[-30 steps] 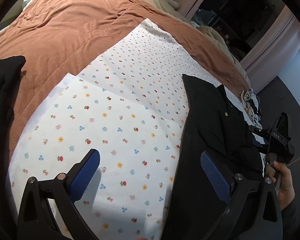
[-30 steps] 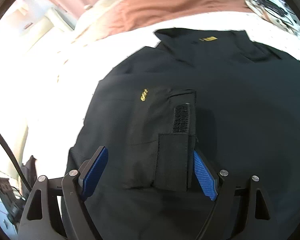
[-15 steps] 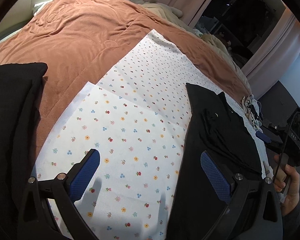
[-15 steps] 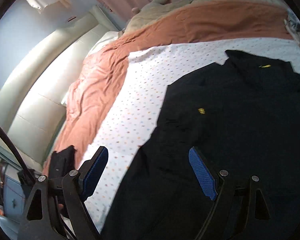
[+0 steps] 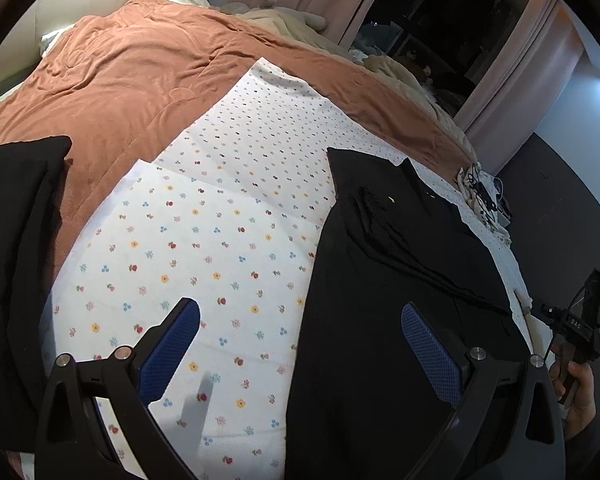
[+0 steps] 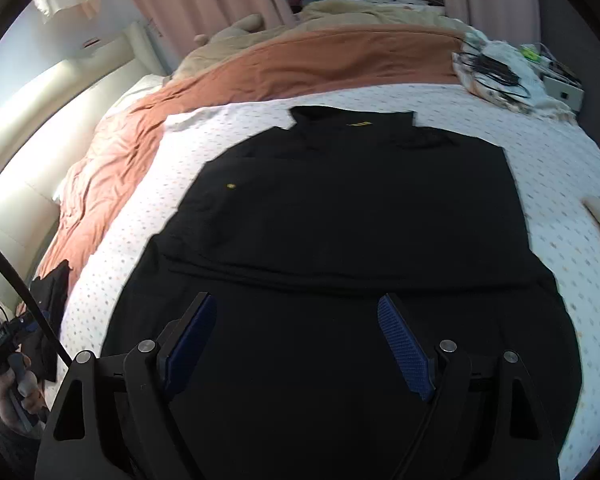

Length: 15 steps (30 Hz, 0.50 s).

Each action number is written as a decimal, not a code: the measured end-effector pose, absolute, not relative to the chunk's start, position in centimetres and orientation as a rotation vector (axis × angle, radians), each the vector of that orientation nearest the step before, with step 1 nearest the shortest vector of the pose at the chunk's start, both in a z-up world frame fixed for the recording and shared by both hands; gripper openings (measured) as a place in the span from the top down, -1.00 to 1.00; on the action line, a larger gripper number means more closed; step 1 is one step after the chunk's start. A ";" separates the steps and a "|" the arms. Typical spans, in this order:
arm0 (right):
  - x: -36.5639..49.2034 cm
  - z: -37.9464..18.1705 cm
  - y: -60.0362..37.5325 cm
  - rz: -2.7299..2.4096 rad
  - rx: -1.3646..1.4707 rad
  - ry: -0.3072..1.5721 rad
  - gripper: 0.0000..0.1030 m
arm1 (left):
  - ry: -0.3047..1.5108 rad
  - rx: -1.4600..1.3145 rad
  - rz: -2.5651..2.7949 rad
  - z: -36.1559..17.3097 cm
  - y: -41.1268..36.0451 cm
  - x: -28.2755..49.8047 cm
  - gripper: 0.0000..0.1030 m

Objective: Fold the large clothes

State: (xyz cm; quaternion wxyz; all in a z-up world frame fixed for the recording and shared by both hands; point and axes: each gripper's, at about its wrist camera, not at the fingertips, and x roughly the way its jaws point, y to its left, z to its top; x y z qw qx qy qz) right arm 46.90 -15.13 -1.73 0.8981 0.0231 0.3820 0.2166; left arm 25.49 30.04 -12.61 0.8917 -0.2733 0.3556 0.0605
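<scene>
A black collared jacket (image 6: 360, 208) lies flat on the white flowered sheet (image 6: 572, 184), collar at the far end, with a folded layer across its upper half. My right gripper (image 6: 296, 300) hovers open over the jacket's near part, with nothing between its blue pads. In the left wrist view the same jacket (image 5: 400, 280) fills the right side. My left gripper (image 5: 298, 308) stands open above the jacket's left edge and the sheet (image 5: 204, 240), holding nothing. A hand (image 5: 576, 384) grips the right tool's handle at the far right.
A second black garment (image 5: 16, 240) lies on the rust blanket (image 5: 140, 80) at the left. Beige bedding (image 6: 372, 12) and pink curtains (image 6: 204, 0) sit beyond the bed. A cloth with tangled cables (image 6: 496, 72) and a white box (image 6: 562, 90) occupy the far right corner.
The right gripper has drawn back and up from close over the jacket's pocket, so the whole jacket now shows. The left gripper has also backed off a little, bringing the second garment further into view.
</scene>
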 end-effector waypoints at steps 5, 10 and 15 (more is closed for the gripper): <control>42.1 -1.2 -20.2 0.362 0.095 0.744 -0.76 | 0.764 -0.544 0.097 -13.2 27.7 23.9 -1.00; 37.0 -1.9 -24.3 0.319 0.134 0.736 -0.99 | 0.775 -0.553 0.075 -14.1 26.0 21.8 -1.00; 32.8 -3.1 -27.3 0.281 0.178 0.743 -1.00 | 0.792 -0.544 0.077 -14.8 24.9 19.8 -1.00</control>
